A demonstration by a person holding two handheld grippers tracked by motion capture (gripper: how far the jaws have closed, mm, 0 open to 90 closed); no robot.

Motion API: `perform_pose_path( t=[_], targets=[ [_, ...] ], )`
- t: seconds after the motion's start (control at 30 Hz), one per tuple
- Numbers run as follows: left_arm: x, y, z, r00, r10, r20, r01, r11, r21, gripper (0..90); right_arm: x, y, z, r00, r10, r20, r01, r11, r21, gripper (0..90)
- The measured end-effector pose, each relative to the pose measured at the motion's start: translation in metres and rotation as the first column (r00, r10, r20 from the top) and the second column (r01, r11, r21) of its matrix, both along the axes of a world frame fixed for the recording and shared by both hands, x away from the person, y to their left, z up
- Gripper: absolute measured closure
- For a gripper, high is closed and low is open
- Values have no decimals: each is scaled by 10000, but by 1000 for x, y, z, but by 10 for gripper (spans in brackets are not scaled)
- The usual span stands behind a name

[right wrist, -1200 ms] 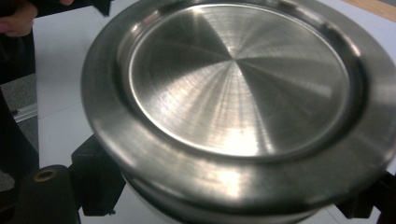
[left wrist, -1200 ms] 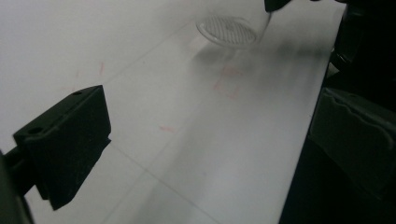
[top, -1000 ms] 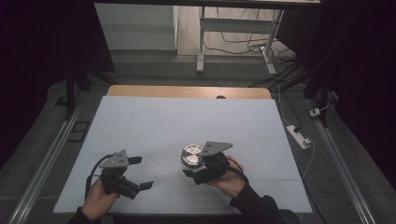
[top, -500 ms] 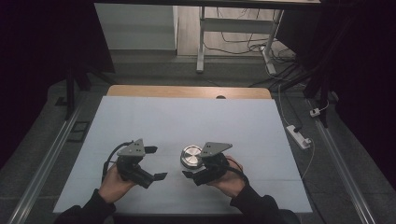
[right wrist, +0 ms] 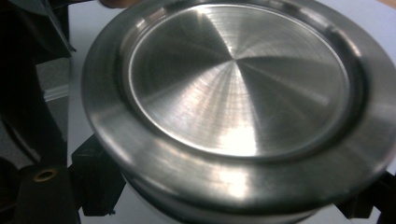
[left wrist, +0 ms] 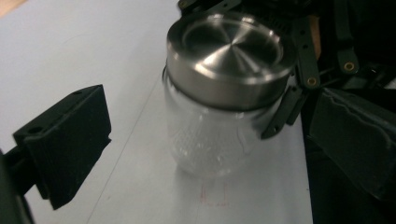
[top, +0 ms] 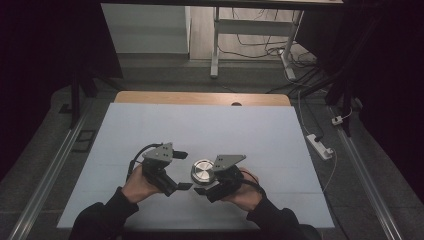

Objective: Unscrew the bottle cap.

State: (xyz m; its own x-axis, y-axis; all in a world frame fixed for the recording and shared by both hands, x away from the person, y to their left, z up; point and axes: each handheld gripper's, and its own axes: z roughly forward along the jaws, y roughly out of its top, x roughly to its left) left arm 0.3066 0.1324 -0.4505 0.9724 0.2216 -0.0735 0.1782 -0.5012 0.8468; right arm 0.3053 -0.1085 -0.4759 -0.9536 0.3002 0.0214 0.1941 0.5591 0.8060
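Observation:
A clear glass jar (top: 202, 171) with a brushed steel lid (left wrist: 229, 51) stands upright on the pale table (top: 210, 130), near its front middle. My right gripper (top: 206, 181) comes from the jar's right and is shut on the glass body just under the lid (right wrist: 238, 93); one of its fingers (left wrist: 280, 112) presses the glass. My left gripper (top: 183, 170) is at the jar's left, open wide. Its two jaws stand on either side of the jar (left wrist: 210, 135) and are apart from it.
A wooden strip (top: 200, 98) runs along the table's far edge. A white power strip (top: 320, 146) lies on the floor off the right side, and a desk frame with cables (top: 250, 35) stands behind the table.
My left gripper has moved right across the table until its open jaws flank the jar. The right gripper and the jar have stayed put.

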Motion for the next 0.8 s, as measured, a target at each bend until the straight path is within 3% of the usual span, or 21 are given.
perform_pose_path(
  t=[0.2,0.37,0.53,0.63,0.67,0.7,0.8],
  targets=[
    [7,-11,1,9928,-1192,92,1191,9928,132,27,-3,2,-1,9967,799,-145,-799,9968,11,148],
    [10,-19,0,9768,-2140,2,2140,9768,82,75,-6,4,-1,9892,1453,-170,-1456,9892,-186,148],
    [8,-25,0,9639,-2658,153,2657,9640,57,164,-9,6,-2,9834,1811,-68,-1812,9829,-330,148],
    [5,-26,3,9738,-2241,378,2239,9746,109,194,-8,5,-1,9861,1660,13,-1659,9856,-337,148],
    [5,-26,3,9738,-2241,378,2239,9746,109,197,-7,5,0,9876,1572,13,-1570,9871,-325,148],
    [3,-26,5,9826,-1799,472,1797,9837,76,203,-8,5,1,9906,1365,-67,-1367,9902,-298,148],
    [0,-29,7,9944,-907,540,907,9959,25,203,-6,4,3,9973,734,-49,-735,9971,-202,148]
  ],
)
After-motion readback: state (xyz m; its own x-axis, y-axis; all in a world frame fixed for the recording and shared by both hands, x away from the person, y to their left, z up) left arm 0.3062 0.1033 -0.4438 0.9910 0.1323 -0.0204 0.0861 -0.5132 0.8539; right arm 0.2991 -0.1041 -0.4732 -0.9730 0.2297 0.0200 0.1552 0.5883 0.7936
